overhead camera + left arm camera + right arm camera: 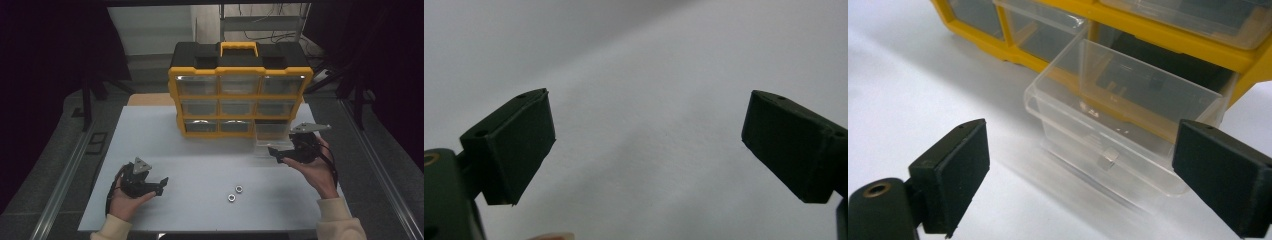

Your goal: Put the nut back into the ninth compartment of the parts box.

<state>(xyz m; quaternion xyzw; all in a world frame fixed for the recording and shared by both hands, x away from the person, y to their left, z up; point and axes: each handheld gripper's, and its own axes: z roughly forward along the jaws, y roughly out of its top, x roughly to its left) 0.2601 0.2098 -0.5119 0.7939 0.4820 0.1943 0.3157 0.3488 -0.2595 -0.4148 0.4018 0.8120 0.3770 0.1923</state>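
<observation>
White table (150,145), dark room: we've got the clear drawer (272,134) pulled out at the cabinet's (240,90) bottom right corner. Both tongs, left (161,186) & right (274,152), gape empty. Next, we reckon: nuts (235,193) near front edge go in.

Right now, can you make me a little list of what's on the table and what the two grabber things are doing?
table: white table top
organizer: yellow and black drawer organizer with a yellow handle, standing at the back of the table
drawer: clear plastic drawer, bottom right one, pulled out of the organizer
nuts: two small metal nuts lying loose on the table near the front
left gripper: open, nothing between its jaws, over bare table
right gripper: open, nothing between its jaws, pointing at the pulled-out drawer
</observation>
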